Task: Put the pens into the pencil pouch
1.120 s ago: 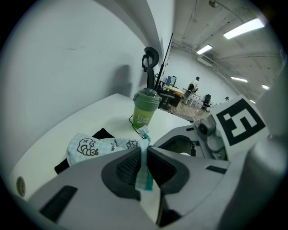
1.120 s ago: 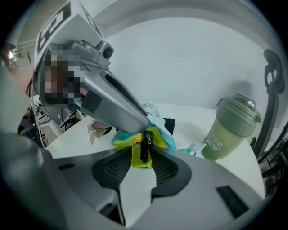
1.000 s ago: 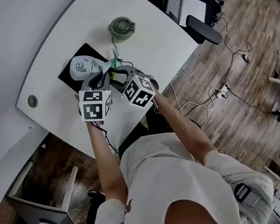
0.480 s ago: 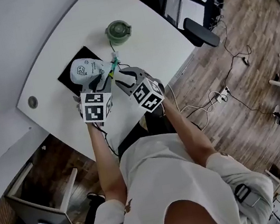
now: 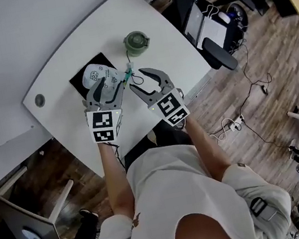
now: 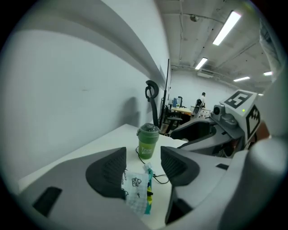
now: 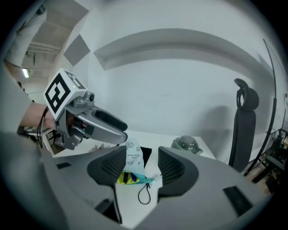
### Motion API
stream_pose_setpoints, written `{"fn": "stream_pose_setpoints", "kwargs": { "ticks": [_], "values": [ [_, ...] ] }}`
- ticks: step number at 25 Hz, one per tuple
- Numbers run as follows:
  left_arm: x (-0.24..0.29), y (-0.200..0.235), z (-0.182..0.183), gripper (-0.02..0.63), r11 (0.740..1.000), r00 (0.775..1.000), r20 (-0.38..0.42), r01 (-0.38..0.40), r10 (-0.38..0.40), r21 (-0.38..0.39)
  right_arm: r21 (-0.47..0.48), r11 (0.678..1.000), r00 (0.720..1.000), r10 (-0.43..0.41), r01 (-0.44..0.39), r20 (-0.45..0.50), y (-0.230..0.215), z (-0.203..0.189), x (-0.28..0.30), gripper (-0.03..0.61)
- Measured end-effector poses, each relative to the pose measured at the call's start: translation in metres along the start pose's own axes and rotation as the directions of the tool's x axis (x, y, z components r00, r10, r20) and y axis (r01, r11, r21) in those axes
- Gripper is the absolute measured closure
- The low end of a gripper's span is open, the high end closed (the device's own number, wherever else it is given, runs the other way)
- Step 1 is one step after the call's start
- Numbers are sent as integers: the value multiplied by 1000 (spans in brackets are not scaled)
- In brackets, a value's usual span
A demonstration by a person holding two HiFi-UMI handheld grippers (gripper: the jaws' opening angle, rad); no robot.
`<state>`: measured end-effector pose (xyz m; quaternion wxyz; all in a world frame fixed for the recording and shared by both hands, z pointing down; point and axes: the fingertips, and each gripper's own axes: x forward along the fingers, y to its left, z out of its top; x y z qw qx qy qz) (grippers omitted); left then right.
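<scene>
Opening empty, left gripper and right gripper hang above pencil pouch — apparently clear — near table edge.

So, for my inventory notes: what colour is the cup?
The cup is green, clearest in the left gripper view.

I see the pencil pouch lying flat on a black mat, near the green cup. It is frosted white with doodle prints. Its teal zip end points toward the cup, and yellow-and-black pens, as far as I can tell, show there.
</scene>
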<state>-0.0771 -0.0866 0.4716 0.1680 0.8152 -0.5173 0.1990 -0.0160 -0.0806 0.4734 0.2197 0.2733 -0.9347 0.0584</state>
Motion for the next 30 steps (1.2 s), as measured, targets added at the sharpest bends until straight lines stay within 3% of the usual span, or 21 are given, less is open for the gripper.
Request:
{"fn": "stream_pose_setpoints", "kwargs": {
  "ticks": [3, 7, 13, 24, 30],
  "values": [
    [-19, -1, 24, 340, 998, 993, 101, -62, 60, 14, -9, 1000, 994, -4, 5, 108, -5, 29, -17, 347],
    [-47, -2, 54, 325, 986, 958, 237, -165, 161, -1, -29, 999, 978, -26, 33, 207, -14, 58, -38, 347],
    [-75, -6, 69, 310, 969, 924, 300, -246, 239, -15, -54, 998, 969, -3, 17, 246, -11, 78, -55, 347],
    [-100, -4, 84, 310, 968, 899, 370, -252, 234, 0, -84, 994, 957, -38, 65, 287, -9, 103, -68, 347],
    [-123, -9, 86, 316, 975, 904, 377, -223, 200, 20, -63, 991, 961, -97, 117, 258, 5, 104, -84, 347]
  ]
}}
